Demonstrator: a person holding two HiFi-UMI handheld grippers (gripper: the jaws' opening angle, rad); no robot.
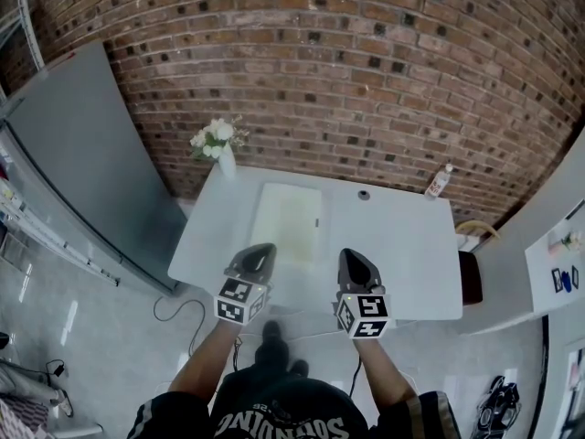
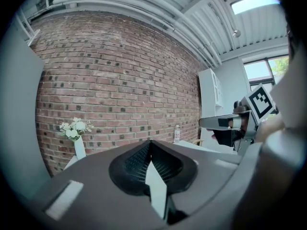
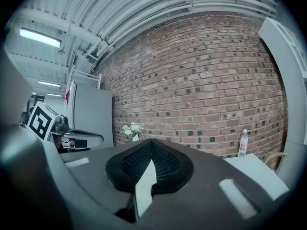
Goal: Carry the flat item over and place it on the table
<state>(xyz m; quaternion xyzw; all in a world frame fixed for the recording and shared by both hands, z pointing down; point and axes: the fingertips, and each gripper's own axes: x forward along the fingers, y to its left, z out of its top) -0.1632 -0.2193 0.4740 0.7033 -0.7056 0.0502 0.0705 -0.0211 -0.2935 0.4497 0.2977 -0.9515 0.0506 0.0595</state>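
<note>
A flat pale yellow-green board [image 1: 286, 220] lies on the white table [image 1: 402, 254], left of the middle. My left gripper [image 1: 260, 251] is shut with nothing in it and hovers over the table's near edge, just in front of the board's near end. My right gripper [image 1: 354, 256] is also shut and holds nothing, a short way right of the board. In the left gripper view the jaws [image 2: 150, 143] meet in a closed point. The right gripper view shows the same closed tip [image 3: 152, 142]. The board is hidden in both gripper views.
A white vase of flowers [image 1: 221, 147] stands at the table's back left corner, a small bottle [image 1: 439, 181] at the back right, a dark round spot [image 1: 364, 194] between them. A brick wall [image 1: 366, 71] lies behind, a grey cabinet [image 1: 82, 163] to the left, a chair [image 1: 471, 277] to the right.
</note>
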